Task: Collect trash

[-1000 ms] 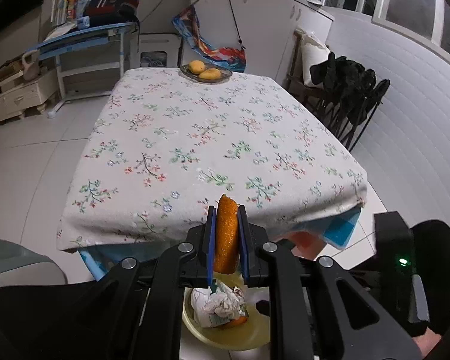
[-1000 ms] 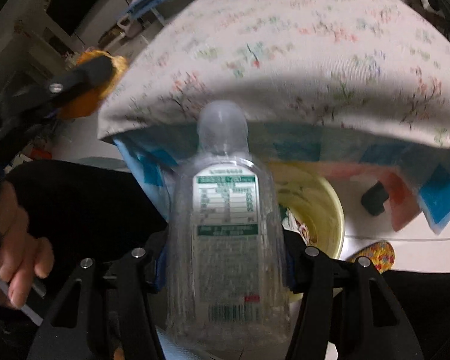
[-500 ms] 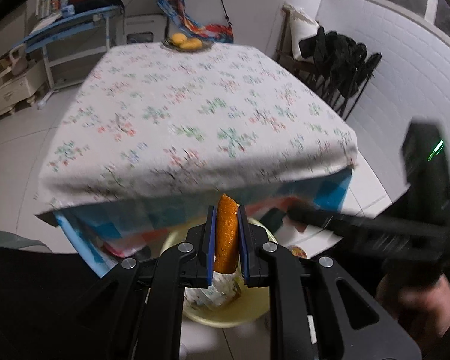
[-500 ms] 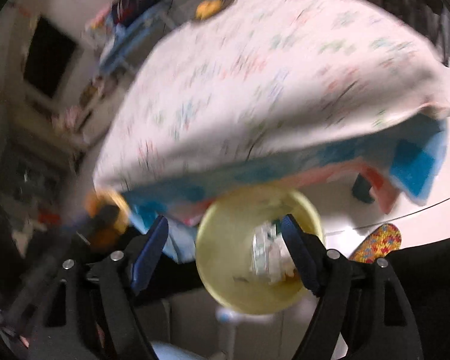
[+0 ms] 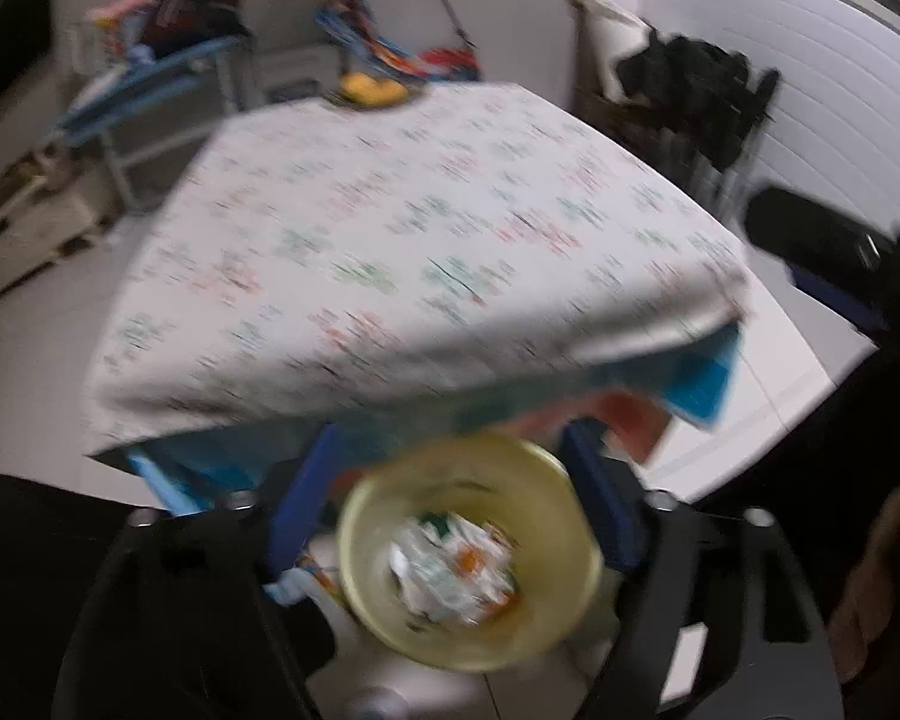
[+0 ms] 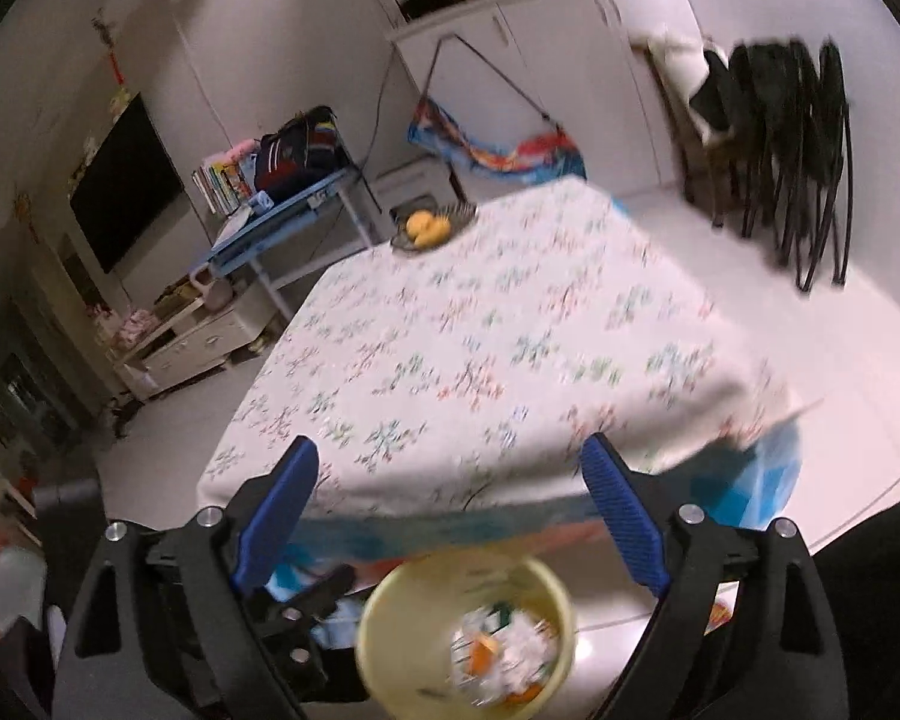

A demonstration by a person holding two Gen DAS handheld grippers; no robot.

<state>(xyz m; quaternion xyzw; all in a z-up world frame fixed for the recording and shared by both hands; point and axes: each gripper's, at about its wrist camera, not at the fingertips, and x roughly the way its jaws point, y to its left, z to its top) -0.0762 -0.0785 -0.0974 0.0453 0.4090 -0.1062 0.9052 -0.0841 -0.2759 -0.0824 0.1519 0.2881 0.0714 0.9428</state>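
A yellow bin (image 5: 354,528) stands on the floor under the near edge of the table (image 5: 390,228). Crumpled paper (image 5: 444,564) and an orange scrap (image 5: 469,558) lie inside it. My left gripper (image 5: 450,498) hangs just above the bin, its jaws opening with nothing between them. My right gripper (image 6: 453,513) is higher, over the table's near edge, its jaws also opening and empty. From there the bin (image 6: 378,618) shows below, with an orange scrap (image 6: 480,654) among paper. Both views are blurred.
A floral cloth covers the table (image 6: 480,330). A plate of yellow fruit (image 6: 426,228) sits at its far end. Black folding chairs (image 6: 798,150) lean at the right wall. A blue desk (image 6: 282,210) stands at the back left. White tiled floor surrounds the table.
The left gripper let go of the orange peel and its jaws spread wide over the bin. The right gripper released the clear bottle, then rose and tipped up toward the table.
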